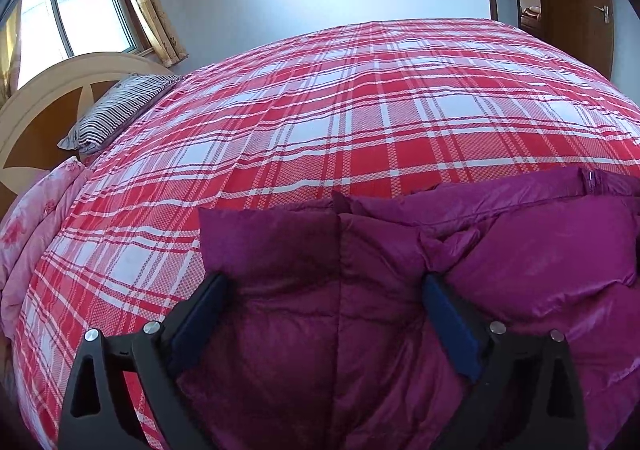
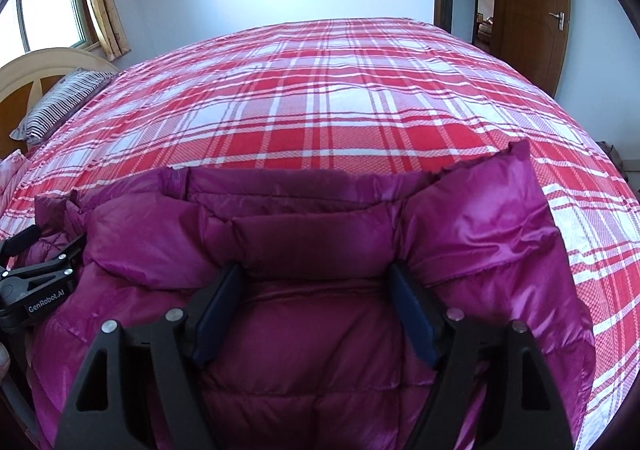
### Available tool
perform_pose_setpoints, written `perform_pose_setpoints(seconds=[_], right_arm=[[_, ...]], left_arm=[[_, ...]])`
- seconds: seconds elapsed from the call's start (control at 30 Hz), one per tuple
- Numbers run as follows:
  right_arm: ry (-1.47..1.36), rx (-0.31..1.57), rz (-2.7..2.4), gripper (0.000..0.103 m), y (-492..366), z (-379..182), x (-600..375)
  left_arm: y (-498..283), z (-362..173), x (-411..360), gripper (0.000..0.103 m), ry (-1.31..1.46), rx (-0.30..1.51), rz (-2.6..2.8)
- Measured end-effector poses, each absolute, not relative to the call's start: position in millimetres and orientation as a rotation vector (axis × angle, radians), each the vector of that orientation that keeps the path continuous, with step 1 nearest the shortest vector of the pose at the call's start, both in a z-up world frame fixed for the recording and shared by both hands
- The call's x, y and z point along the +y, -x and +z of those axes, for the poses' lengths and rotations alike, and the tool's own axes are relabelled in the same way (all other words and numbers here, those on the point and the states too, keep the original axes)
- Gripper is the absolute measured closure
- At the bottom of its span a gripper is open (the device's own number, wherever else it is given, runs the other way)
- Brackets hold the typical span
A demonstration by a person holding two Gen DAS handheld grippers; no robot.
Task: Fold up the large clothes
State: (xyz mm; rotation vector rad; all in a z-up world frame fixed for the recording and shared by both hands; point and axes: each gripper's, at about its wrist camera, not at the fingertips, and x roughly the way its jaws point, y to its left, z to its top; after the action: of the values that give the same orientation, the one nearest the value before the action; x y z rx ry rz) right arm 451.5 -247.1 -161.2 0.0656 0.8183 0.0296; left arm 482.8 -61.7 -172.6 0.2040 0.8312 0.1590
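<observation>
The purple padded jacket (image 2: pixel 280 234) stretches crosswise beneath the wide-spread left tongs (image 1: pixel 324 282) and right tongs (image 2: pixel 316 270), which grip nothing.

Right gripper (image 2: pixel 316 286) fingers spread over purple puffer jacket (image 2: pixel 320 217) on plaid bedspread (image 2: pixel 320 97).

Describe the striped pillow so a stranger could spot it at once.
Start at the big bed with the red and white checked cover. Follow it to the cream and brown headboard under the window; the pillow lies there at the cover's edge. Its thin dark and white stripes set it apart from the pink flowered quilt bunched beside it and the purple padded jacket near the grippers.
</observation>
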Motion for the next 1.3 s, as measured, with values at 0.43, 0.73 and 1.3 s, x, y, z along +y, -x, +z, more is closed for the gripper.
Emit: perform_pose_setpoints(seconds=[0.43,0.73,1.3], right_arm=[[-0.026,0.838,0.013,0.022,-454,-166,-242],[-0.002,0.845,0.002,0.021,-456,-167,-238],[0.016,0.844,-0.005,0.020,-457,-167,-235]], left_arm=[[-484,-173,-61,0.003,-0.200,0.835,0.159],[-484,-172,-61,0.003,-0.204,0.839,0.162],[-465,-163,-113,0.003,-0.235,0.883,0.018]])
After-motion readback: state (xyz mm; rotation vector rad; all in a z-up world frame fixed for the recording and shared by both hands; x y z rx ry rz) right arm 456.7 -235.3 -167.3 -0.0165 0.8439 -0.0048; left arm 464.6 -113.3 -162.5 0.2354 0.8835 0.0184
